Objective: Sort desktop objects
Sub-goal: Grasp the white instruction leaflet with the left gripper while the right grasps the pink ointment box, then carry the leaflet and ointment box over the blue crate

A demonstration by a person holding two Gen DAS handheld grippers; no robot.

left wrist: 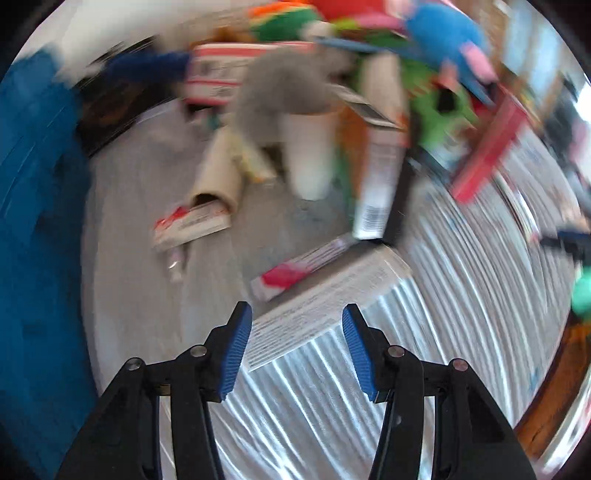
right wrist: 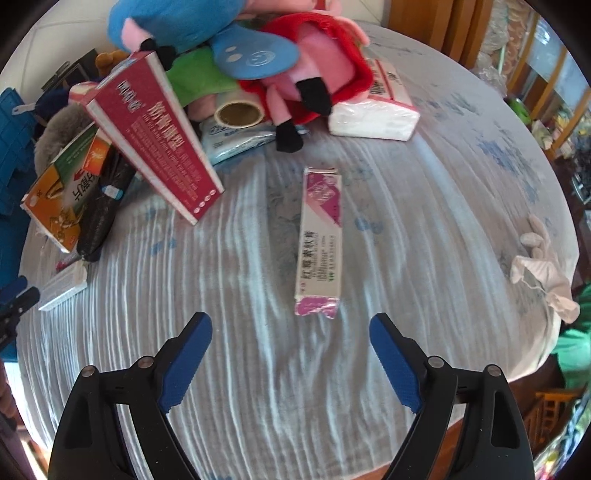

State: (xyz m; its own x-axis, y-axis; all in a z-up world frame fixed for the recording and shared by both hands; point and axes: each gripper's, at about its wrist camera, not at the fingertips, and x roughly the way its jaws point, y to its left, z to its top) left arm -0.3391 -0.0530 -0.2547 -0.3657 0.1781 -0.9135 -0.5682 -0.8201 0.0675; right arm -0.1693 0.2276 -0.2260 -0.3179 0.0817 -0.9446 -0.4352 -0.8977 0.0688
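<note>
We hold both tools over a table still thick with clutter, and by our reading the sorting has barely started. Our right gripper [right wrist: 290,356] stands wide open and empty, just short of a long white-and-magenta ointment box [right wrist: 320,236] lying alone on the cloth. Our left gripper [left wrist: 297,345] is also parted, holding nothing, with a flat white printed box [left wrist: 325,310] lying between and beyond its fingers; the left view is smeared, so we cannot tell whether the pads touch it.

Nothing we see looks grouped. At the far edge lies a heap: a blue plush toy [right wrist: 173,22] and a red-and-pink plush toy [right wrist: 321,62] across a green one, a tall red box [right wrist: 162,136] leaning on the pile, an orange-and-green box [right wrist: 62,199], a tissue pack [right wrist: 373,118] and a tape roll [right wrist: 238,112]. The left view adds a white cup [left wrist: 308,155] and small red-and-white cartons [left wrist: 192,221] on a gray patch.

The surface is a table with a rounded edge under a rippled, pale tablecloth [right wrist: 461,166] printed in faint blue. A blue crate [right wrist: 14,147] sits at the left; wooden furniture and crowded shelves ring the room.
</note>
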